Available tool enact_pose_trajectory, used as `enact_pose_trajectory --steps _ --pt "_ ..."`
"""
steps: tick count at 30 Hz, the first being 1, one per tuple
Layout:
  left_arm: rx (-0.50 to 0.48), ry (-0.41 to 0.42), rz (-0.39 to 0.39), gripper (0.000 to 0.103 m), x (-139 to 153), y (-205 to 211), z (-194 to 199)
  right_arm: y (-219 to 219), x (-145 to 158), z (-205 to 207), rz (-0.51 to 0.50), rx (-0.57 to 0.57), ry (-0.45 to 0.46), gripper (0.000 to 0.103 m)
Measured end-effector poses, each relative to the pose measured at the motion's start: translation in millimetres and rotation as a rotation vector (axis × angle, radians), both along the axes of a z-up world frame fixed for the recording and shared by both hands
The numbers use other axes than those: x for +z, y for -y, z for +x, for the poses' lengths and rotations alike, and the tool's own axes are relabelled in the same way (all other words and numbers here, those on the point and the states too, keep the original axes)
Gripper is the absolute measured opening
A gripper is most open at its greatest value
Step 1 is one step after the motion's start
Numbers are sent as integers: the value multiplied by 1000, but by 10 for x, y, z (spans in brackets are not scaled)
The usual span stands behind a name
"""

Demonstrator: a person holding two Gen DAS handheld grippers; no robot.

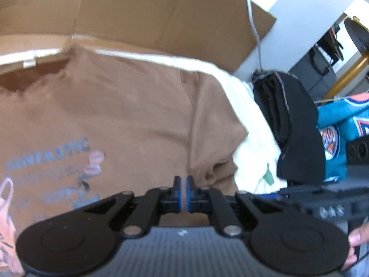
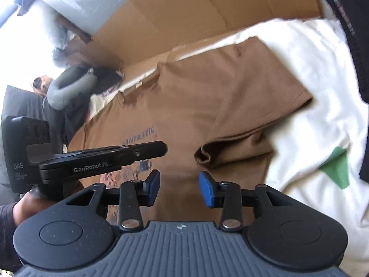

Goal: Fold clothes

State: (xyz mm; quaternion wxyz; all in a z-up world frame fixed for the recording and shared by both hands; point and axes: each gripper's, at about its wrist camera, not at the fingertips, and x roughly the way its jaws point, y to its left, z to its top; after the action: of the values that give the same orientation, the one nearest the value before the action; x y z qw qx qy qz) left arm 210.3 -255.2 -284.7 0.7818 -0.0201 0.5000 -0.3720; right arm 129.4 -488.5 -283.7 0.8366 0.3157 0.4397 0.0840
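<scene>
White bedding [image 2: 306,73] covers the bed, with flattened cardboard [image 2: 184,11] behind it and dark clothes [image 1: 297,124] piled at one side. On the bedding lies a brown shirt [image 2: 207,97], print side up, one sleeve [image 2: 233,147] partly turned in. I judge it light, soft and floppy, best pinched at a hem or sleeve edge. My left tool [image 1: 183,194] angles down over the shirt near that sleeve, blue pads pressed together, pinching nothing. My right tool [image 2: 179,188] also tilts down above the chest, jaws spread and empty. Beside it the person's left hand [image 2: 27,205] grips the other tool.
</scene>
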Motion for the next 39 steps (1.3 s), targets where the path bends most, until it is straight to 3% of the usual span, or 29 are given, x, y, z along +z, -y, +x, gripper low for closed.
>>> enact_pose_trajectory --steps 5,17,24,39 --pt "-19 48 -10 3 119 14 6 272 119 25 -110 -68 1 45" --pt "-24 50 11 3 42 127 103 892 -154 325 -249 -302 -15 44" --pt "-3 61 24 3 78 102 91 871 -314 456 -343 -343 -75 31" --pt "15 70 12 3 67 169 190 904 -573 489 -305 -417 -140 31"
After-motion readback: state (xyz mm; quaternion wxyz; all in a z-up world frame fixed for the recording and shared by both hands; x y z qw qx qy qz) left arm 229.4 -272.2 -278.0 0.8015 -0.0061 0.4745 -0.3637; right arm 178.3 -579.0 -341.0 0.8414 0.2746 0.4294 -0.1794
